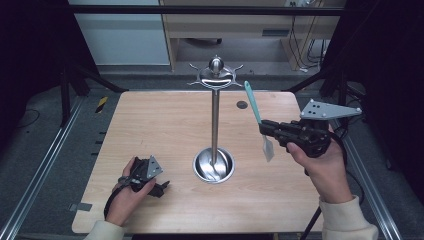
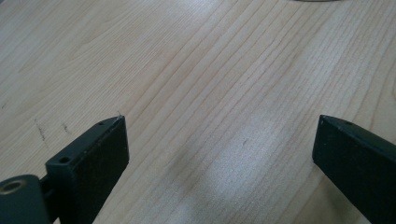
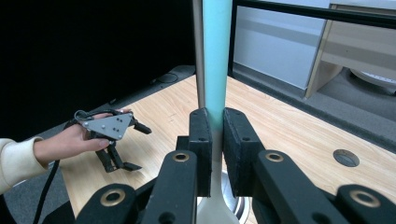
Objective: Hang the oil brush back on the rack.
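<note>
A spatula (image 1: 259, 120) with a teal handle and a whitish blade stands nearly upright in the air, right of the metal stand's pole (image 1: 215, 125). My right gripper (image 1: 263, 127) is shut on it where handle meets blade; in the right gripper view the teal handle (image 3: 216, 60) rises between the two pads (image 3: 201, 140). The stand has a round steel base (image 1: 214, 166) and a hooked crown (image 1: 216, 76) at its top. My left gripper (image 1: 161, 187) rests low on the table (image 1: 165, 120) at the front left, jaws wide apart over bare wood (image 2: 219, 140).
A small dark round hole (image 1: 242, 105) sits in the tabletop behind the stand. Black frame bars and floor rails flank the table. A wooden bench and cables stand beyond the far edge. The left hand and its gripper (image 3: 112, 135) appear across the table in the right gripper view.
</note>
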Demonstrator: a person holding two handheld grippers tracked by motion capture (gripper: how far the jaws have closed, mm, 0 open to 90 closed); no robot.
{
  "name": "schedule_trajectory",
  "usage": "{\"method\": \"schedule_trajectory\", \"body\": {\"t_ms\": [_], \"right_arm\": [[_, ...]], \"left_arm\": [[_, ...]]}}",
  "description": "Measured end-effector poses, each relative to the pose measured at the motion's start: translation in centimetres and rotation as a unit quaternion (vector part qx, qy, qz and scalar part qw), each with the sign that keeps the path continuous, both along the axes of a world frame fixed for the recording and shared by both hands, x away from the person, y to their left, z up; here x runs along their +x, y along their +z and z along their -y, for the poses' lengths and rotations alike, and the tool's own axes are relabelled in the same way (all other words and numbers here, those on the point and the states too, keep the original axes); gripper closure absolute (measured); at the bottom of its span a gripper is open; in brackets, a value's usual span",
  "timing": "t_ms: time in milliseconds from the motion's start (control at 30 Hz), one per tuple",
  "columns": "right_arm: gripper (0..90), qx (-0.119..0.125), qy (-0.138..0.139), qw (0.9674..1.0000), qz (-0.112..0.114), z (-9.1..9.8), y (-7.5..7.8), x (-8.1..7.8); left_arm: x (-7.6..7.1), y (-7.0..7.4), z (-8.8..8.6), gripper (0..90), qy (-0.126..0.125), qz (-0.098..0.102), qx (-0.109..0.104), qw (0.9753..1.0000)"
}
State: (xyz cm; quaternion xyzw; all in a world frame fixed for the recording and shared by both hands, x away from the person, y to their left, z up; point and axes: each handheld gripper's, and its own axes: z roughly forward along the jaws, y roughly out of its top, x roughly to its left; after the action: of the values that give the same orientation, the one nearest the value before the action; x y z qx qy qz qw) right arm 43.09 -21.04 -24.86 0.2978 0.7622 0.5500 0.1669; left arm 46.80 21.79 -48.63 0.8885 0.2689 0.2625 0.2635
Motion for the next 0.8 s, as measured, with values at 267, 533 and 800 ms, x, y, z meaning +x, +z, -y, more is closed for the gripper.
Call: {"method": "schedule_trajectory", "body": {"t_ms": [267,533,800], "right_arm": [[82.4,-0.001,0.003,1.0000,-0.004,-0.2,-0.1,0.2],[82.3,-0.003,0.003,1.0000,-0.006,-0.6,-0.2,0.4],[82.4,-0.001,0.001,1.0000,-0.005,-1.0,-0.5,0.6]], "left_arm": [[0.0,0.0,0.0,3.3,0.000,0.000,0.000,1.0000],[0.0,0.0,0.0,3.3,0.000,0.000,0.000,1.0000],[0.0,0.0,0.0,3.3,0.000,0.000,0.000,1.0000]]}}
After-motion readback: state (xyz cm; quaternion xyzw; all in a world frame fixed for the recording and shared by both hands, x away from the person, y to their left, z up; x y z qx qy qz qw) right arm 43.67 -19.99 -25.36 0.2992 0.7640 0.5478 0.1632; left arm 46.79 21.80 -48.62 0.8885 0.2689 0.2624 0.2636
